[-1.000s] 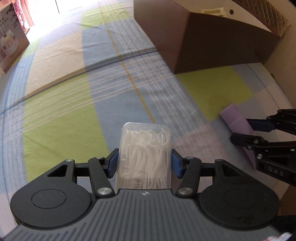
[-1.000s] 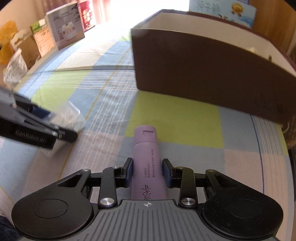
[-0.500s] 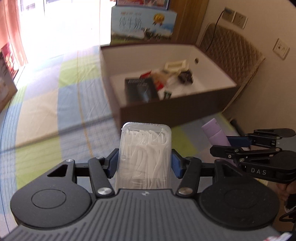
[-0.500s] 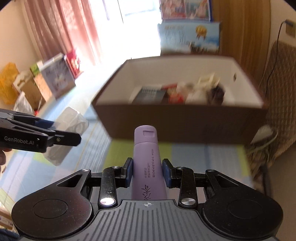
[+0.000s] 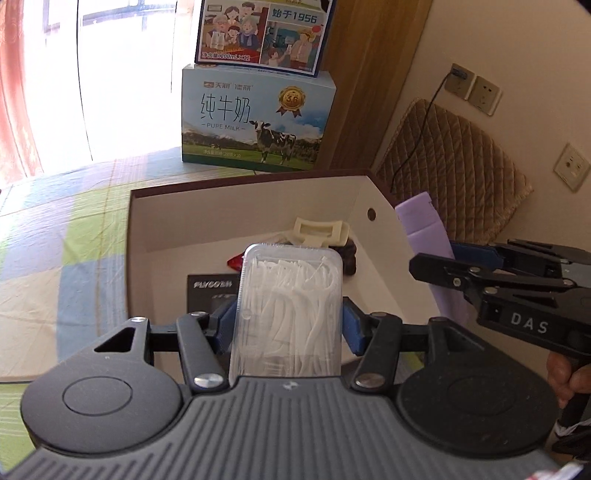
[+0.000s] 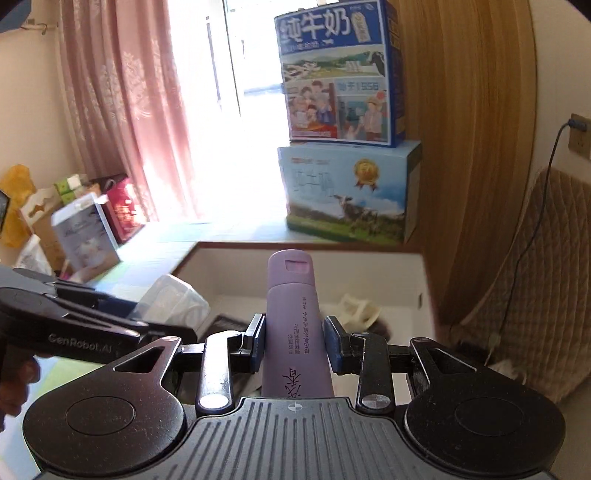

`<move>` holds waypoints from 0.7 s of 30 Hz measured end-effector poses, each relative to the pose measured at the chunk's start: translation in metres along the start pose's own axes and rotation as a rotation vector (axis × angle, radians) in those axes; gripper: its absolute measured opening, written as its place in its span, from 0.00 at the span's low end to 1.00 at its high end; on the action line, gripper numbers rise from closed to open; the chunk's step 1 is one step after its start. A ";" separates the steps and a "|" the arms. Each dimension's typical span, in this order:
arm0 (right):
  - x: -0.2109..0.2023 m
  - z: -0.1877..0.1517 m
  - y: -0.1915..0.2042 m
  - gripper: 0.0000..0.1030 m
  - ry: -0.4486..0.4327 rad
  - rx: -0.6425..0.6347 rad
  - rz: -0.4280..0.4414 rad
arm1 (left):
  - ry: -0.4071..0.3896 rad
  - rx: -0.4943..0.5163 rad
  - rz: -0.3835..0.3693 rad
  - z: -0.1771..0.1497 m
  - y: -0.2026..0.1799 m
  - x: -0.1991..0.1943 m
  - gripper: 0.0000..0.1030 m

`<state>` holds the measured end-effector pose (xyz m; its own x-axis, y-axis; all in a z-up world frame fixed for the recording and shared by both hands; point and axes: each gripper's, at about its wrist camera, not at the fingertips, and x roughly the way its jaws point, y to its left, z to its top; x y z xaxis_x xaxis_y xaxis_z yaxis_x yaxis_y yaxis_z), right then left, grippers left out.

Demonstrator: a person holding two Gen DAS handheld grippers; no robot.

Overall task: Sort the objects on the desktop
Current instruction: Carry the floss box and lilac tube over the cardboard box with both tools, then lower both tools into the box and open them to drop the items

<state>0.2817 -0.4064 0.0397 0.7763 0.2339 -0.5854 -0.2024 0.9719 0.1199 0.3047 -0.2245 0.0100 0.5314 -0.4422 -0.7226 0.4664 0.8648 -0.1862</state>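
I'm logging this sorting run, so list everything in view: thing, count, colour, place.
floss box: 1, clear with white picks, in left gripper.
tube: 1, purple, in right gripper.
bin: 1, brown outside and white inside, ahead of both grippers.
bin contents: black packet, cream plastic piece, red and dark bits, on bin floor.
milk cartons: 2, blue, stacked behind bin.
cloth: 1, checked green, blue and cream, under bin.
curtain: 1, pink, left of window.
left gripper: black, shut.
right gripper: black, shut.

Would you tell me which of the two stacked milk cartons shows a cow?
The lower, pale-blue milk carton marked PURE MILK; the upper carton shows people instead.
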 end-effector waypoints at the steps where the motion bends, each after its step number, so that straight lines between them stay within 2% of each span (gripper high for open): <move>1: 0.009 0.002 -0.007 0.30 0.013 -0.007 0.002 | 0.006 -0.009 -0.002 0.005 -0.001 0.009 0.51; 8: 0.061 0.002 -0.037 0.30 0.100 -0.023 -0.006 | 0.063 -0.061 0.004 0.034 -0.002 0.068 0.51; 16: 0.100 -0.003 -0.055 0.30 0.181 -0.004 0.008 | 0.129 -0.083 0.036 0.040 0.004 0.118 0.51; 21: 0.113 -0.002 -0.058 0.30 0.200 -0.004 0.018 | 0.152 -0.095 0.039 0.042 0.010 0.135 0.51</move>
<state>0.3800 -0.4367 -0.0350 0.6384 0.2415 -0.7309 -0.2179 0.9674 0.1293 0.4107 -0.2857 -0.0612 0.4316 -0.3727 -0.8215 0.3745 0.9025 -0.2127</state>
